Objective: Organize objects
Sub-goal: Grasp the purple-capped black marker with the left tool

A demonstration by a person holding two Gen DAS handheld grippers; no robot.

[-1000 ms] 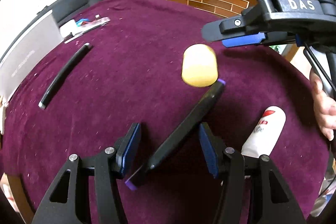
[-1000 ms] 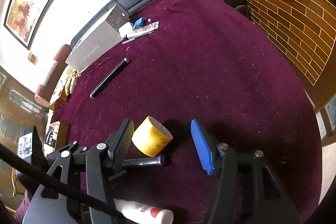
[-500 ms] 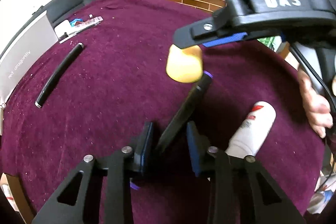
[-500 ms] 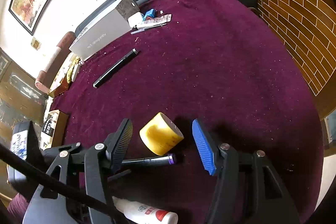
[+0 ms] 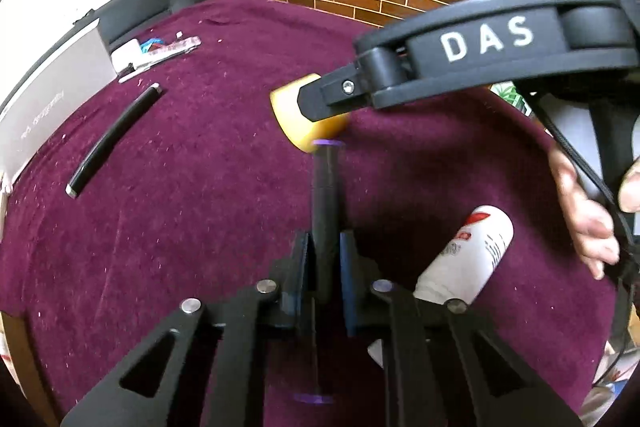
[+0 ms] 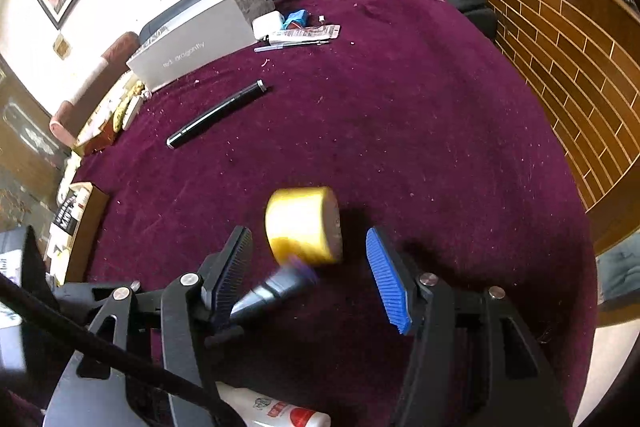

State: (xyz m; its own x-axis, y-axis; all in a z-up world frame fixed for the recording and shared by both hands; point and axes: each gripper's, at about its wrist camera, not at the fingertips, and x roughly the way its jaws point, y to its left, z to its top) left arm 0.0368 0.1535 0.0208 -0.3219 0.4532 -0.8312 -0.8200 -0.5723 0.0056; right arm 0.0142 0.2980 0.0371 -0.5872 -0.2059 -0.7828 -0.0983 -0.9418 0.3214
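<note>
Two grippers are engaged on the maroon cloth (image 5: 192, 187), each with its own target. My left gripper (image 5: 324, 267) has just been closing and is now clenched on the black marker (image 5: 326, 195), pads pressed flat on either side of the barrel; the marker's purple-tipped far end points at the yellow tape roll (image 5: 304, 119) and appears to touch it, though blur in the right wrist view leaves that contact uncertain. My right gripper (image 6: 312, 275) is released: its jaws stand apart, straddling the tape roll (image 6: 302, 227) from the near side, with neither pad in contact.

Other items: a white bottle with red print (image 5: 468, 259) lies just beside my left gripper on its right side; a second black pen (image 5: 112, 139) lies well apart toward the grey box (image 5: 52, 95) at the far edge.

Step in hand, as I judge it: the marker grasp is complete, and the roll grasp is at the approach stage.

Next move calls for:
1. Lift the marker clear of the cloth without sweeping its tip against the roll.
2. Advance the right gripper until both pads flank the roll's curved wall, then close.
3. Keep the two tools apart; they work very near each other here.
</note>
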